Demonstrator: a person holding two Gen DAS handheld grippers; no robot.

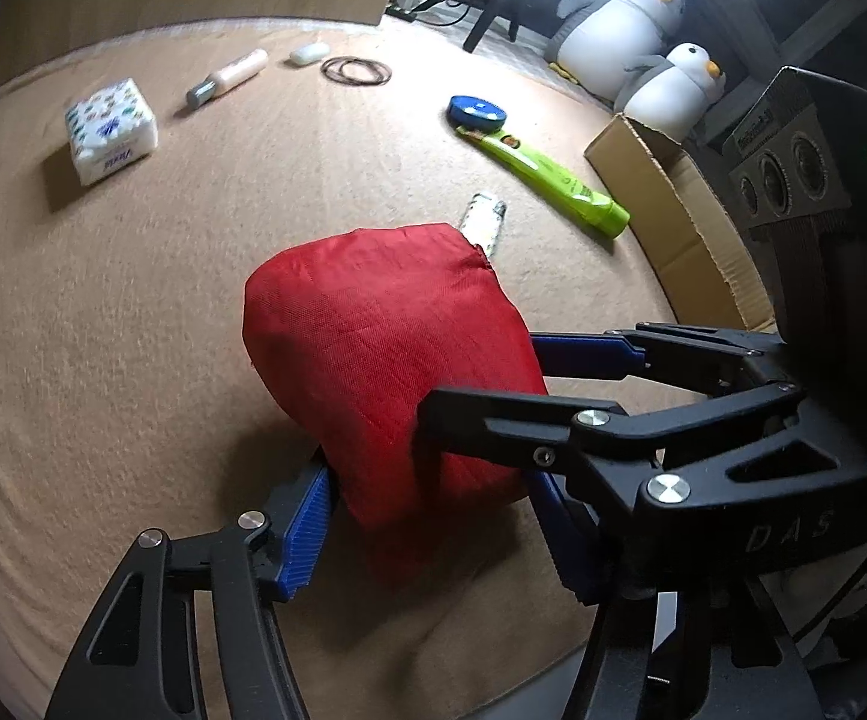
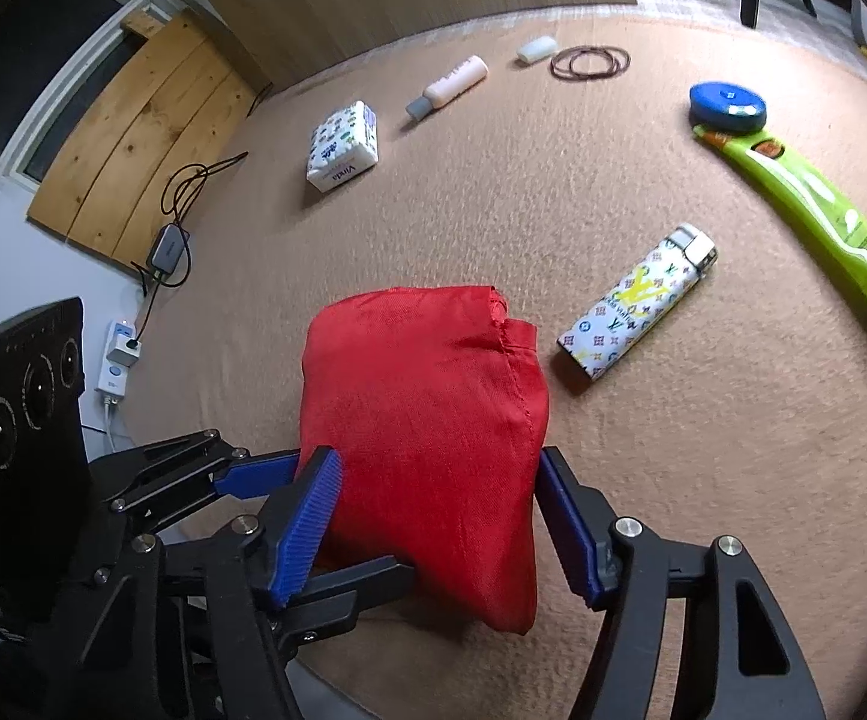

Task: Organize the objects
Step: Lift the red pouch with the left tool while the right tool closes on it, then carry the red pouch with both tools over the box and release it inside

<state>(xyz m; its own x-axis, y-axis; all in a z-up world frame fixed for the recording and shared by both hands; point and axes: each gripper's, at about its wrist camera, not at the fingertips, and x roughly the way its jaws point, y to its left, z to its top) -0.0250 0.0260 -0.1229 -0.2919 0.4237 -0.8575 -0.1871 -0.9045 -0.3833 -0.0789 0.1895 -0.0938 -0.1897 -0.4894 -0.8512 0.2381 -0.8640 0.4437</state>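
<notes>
Both my grippers, left (image 1: pixel 427 516) and right (image 2: pixel 436 525), clamp the red fabric bundle (image 2: pixel 427 420) from opposite sides above the carpet (image 2: pixel 703 480). Just beyond the bundle lies a lighter (image 2: pixel 637 303). Slippery cloth could slide free if either squeeze slackens.

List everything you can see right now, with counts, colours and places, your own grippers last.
red fabric bag: 1, red, near centre of the carpet, between both grippers' fingers
lighter: 1, white with coloured print, just right of the bag
green tube: 1, lime, far right
tape measure: 1, blue, at the tube's far end
tissue pack: 1, white, patterned, far left
small bottle: 1, pale with grey cap, far side
white bar: 1, far side
hair ties: several, brown, beside the bar
cardboard box: 1, brown, open, right edge
plush penguins: 2, grey-white, beyond the box
left gripper: blue pads, shut on bag
right gripper: blue pads, shut on bag
</notes>
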